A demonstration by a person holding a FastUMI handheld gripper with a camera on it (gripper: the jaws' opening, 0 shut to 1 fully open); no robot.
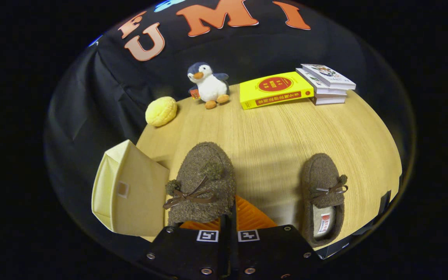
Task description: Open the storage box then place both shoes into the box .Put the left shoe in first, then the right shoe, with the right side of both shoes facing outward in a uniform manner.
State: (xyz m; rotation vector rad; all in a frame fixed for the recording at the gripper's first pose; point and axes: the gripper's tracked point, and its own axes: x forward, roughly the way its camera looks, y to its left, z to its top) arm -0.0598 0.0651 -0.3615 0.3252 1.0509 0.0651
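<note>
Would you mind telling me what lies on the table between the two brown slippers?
In the tool's own view, only bare wooden table lies between the slipper held in the tool and the other slipper.

Yellow book [274, 90]: a red round sign on the cover and a red strip along the spine, both with print too small to read.
Stacked books [327, 83]: cover print there, nothing legible.
Right shoe [323, 198]: a small red-and-white label inside, unreadable.
Penguin toy [208, 83]: an orange tag, unreadable.
Gripper [230, 221]: two square black-and-white marker patterns on its body, no words.
</note>
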